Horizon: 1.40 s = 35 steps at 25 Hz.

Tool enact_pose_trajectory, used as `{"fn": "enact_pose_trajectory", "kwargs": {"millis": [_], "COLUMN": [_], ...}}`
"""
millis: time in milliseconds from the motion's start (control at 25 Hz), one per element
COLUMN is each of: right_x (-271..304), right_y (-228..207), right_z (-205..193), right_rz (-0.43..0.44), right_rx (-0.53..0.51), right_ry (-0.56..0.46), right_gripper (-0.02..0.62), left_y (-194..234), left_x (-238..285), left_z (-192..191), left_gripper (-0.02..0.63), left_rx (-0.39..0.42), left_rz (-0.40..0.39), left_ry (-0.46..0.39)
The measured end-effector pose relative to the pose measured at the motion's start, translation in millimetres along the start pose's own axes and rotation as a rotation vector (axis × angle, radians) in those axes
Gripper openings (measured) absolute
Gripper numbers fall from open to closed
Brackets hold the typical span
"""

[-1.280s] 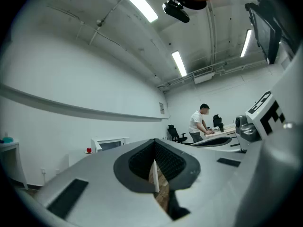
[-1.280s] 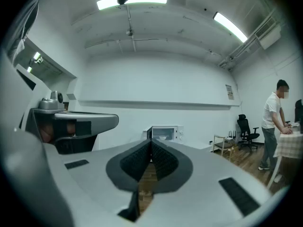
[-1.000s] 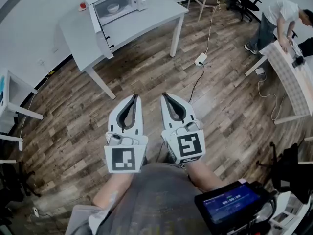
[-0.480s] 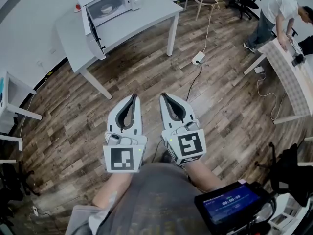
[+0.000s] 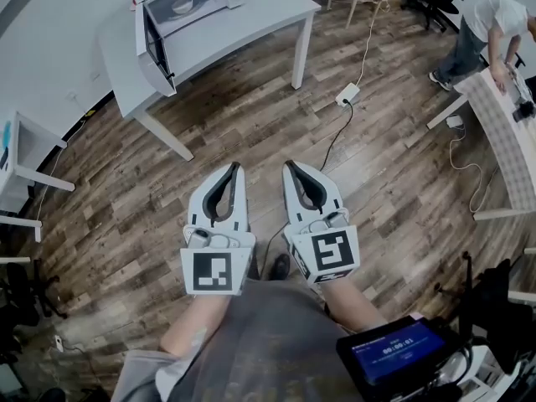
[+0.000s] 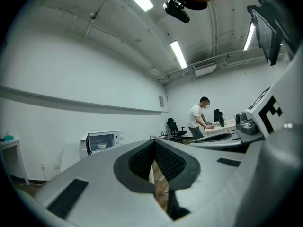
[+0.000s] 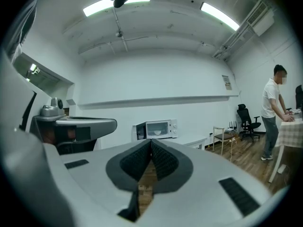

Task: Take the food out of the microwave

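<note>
At the upper left of the head view the microwave [image 5: 180,2] stands on the white table [image 5: 251,28]. Its door [image 5: 149,44] is swung open toward the room, and a white bowl [image 5: 182,7] sits inside the cavity. I take that bowl to be the food to be fetched, and nothing is touching it. So 1 step looks done, the door being open, while everything else is left: the walk up to the table, the reach into the cavity, the grip on the bowl, the lift out and the setting down. Lower and nearer the middle, the left gripper [image 5: 235,168] is held out over the wooden floor [image 5: 377,166] with its 2 jaws pressed together and nothing between them. Just beside it to the right, the right gripper [image 5: 288,166] is the same, jaws together and empty. Both point roughly toward the microwave but are well apart from it, with bare floor and the table's edge between. Each gripper view shows the microwave small and distant beyond its closed tips, the bowl visible through the opening. I judge that at least 1 gripper must open before it can take the bowl's rim. At the far right another person [image 5: 490,23] leans over a separate table [image 5: 502,132], taking no part.
</note>
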State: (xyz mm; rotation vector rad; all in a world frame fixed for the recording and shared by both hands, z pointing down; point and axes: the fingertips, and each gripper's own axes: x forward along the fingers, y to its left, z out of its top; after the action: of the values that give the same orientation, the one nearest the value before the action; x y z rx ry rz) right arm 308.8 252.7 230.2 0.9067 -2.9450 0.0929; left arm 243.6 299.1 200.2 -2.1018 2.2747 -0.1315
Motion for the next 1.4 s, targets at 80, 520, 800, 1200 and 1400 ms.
{"fn": "enact_pose_trajectory", "kwargs": {"millis": [80,520,800,1200,1400], "right_x": [10,121,222,314,338], "right_y": [-6,-38,-38,-35,-44], "right_z": [-2,5,23,34,40], "right_rz": [0.005,0.050,0.114,0.149,0.146], "right_rx": [0.003,-0.026,-0.038,-0.052,-0.065], "right_ry": [0.003,0.014,0.002,-0.007,-0.008], "right_gripper": [0.006,0.006,0.006,0.006,0.006], "left_y": [5,77,139,204,216], "left_x": [11,109,171,221,241], "left_z": [-3,-8,-3,-5,-10], "left_gripper": [0.008,0.008,0.008,0.008,0.008], "left_rx": [0.003,-0.022,-0.015,-0.005,-0.022], "left_rz": [0.008,0.058,0.082,0.098,0.099], "left_ry": [0.005,-0.024,-0.036,-0.044,-0.037]}}
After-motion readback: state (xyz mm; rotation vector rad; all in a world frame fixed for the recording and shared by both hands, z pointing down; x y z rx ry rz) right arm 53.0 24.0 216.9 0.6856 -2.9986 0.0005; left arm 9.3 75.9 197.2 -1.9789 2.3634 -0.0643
